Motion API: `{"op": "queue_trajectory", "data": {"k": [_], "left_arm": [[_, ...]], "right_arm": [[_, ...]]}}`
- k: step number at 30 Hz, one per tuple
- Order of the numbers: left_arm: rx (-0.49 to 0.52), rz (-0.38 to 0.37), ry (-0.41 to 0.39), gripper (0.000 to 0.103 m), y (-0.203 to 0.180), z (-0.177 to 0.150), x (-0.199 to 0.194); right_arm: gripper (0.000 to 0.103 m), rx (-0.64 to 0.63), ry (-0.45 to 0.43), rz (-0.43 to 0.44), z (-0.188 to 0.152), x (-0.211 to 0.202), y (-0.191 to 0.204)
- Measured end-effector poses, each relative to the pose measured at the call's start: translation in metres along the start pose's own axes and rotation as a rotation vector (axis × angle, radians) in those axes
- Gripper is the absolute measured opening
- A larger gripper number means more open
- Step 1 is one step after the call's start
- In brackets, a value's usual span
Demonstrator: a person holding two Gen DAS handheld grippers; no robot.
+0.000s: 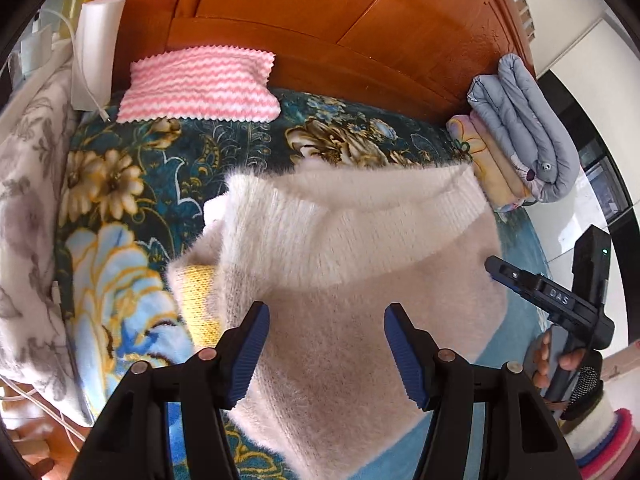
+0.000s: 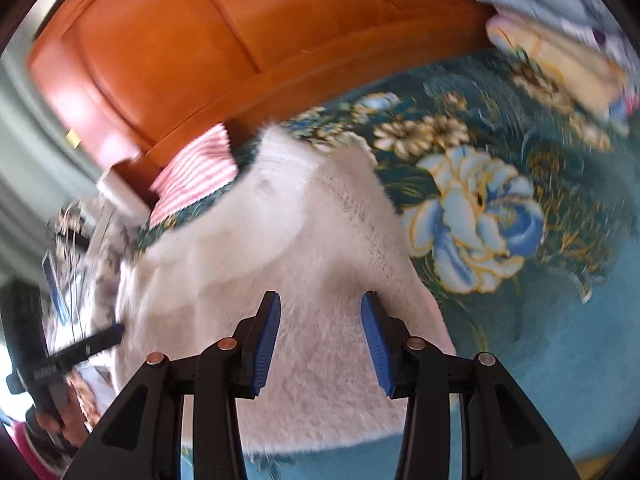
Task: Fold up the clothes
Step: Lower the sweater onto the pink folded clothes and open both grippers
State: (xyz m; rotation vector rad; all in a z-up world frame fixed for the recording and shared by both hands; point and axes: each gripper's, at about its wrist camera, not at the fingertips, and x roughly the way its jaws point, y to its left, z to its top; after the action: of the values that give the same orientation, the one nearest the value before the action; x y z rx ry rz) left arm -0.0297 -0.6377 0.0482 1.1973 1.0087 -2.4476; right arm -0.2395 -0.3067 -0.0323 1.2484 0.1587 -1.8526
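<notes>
The white fuzzy sweater (image 1: 340, 280) lies on the bed, spread over the teal flowered blanket (image 1: 132, 184), its ribbed band folded across the top towards the wooden headboard (image 1: 320, 20). A patch of yellow knit (image 1: 200, 292) peeks out from under its left edge.

Left gripper (image 1: 326, 356) hovers above the sweater, blue pads (image 1: 250, 356) well apart and nothing pinched between them, just fluff showing in the gap. Right gripper (image 2: 320, 344) is over the sweater too, in a blurred right wrist view; its pads stand narrower but apart, and no fabric is caught there either. From the left wrist view the right gripper pokes in at the right edge, a hand (image 1: 560, 364) wrapped round its handle.

Up by the headboard sits a pink-and-white striped cloth (image 1: 200, 84). On the right, folded quilts (image 1: 520, 136) are stacked near the headboard. A grey flowered blanket (image 1: 28, 200) bunches along the left side.
</notes>
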Motion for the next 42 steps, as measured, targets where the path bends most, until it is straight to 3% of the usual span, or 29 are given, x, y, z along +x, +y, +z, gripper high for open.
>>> {"op": "queue_trajectory", "data": {"k": [5, 13, 17, 22, 26, 32, 37, 42], "left_arm": [[-0.015, 0.017, 0.007, 0.064, 0.009, 0.007, 0.016], [-0.027, 0.021, 0.028, 0.064, 0.014, 0.012, 0.03], [-0.012, 0.042, 0.03, 0.064, 0.008, 0.012, 0.028], [-0.026, 0.022, -0.006, 0.064, 0.004, 0.002, 0.004], [-0.007, 0.0, -0.045, 0.064, -0.006, -0.015, -0.02], [0.038, -0.016, -0.07, 0.064, -0.013, -0.052, -0.037], [0.058, -0.011, -0.058, 0.064, -0.011, -0.082, -0.039], [0.057, -0.002, -0.036, 0.064, -0.002, -0.099, -0.036]], "right_arm": [[0.043, 0.029, -0.016, -0.024, 0.018, 0.022, 0.003], [0.044, 0.096, 0.029, -0.07, 0.028, 0.054, -0.005], [0.044, 0.118, 0.02, -0.093, 0.027, 0.047, 0.0], [0.044, 0.096, -0.072, -0.098, 0.014, 0.013, 0.02], [0.044, 0.141, -0.136, -0.101, -0.01, -0.013, 0.033], [0.045, 0.291, -0.17, -0.11, -0.077, -0.035, 0.051], [0.045, 0.313, -0.131, -0.212, -0.132, -0.031, 0.073], [0.045, 0.346, -0.104, -0.319, -0.157, -0.022, 0.088]]}}
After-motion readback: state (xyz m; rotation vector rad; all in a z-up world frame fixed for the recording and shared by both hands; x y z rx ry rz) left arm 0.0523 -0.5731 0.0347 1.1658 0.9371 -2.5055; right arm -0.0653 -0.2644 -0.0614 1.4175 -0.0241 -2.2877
